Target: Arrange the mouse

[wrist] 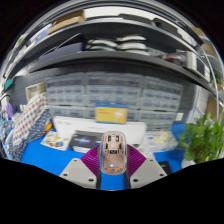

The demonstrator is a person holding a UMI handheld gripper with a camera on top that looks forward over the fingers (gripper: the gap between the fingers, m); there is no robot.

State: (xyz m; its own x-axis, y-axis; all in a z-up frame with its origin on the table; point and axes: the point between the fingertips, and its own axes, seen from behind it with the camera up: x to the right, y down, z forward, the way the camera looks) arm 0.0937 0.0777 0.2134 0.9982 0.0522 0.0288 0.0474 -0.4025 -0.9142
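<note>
A beige computer mouse [112, 151] with a dark wheel section sits between my gripper's [112, 160] two fingers, its nose pointing away from me. Both purple pads [92, 156] press against its sides, so the fingers are shut on it. It is held above a blue mat [50, 152] on the desk. The mouse's rear end is hidden between the fingers' grey bases.
A white keyboard [90, 128] lies just beyond the mouse. A yellow-and-blue box [111, 113] stands behind it against grey drawer cabinets. A green plant [205, 138] is at the right, a checked cloth [28, 125] at the left, shelves above.
</note>
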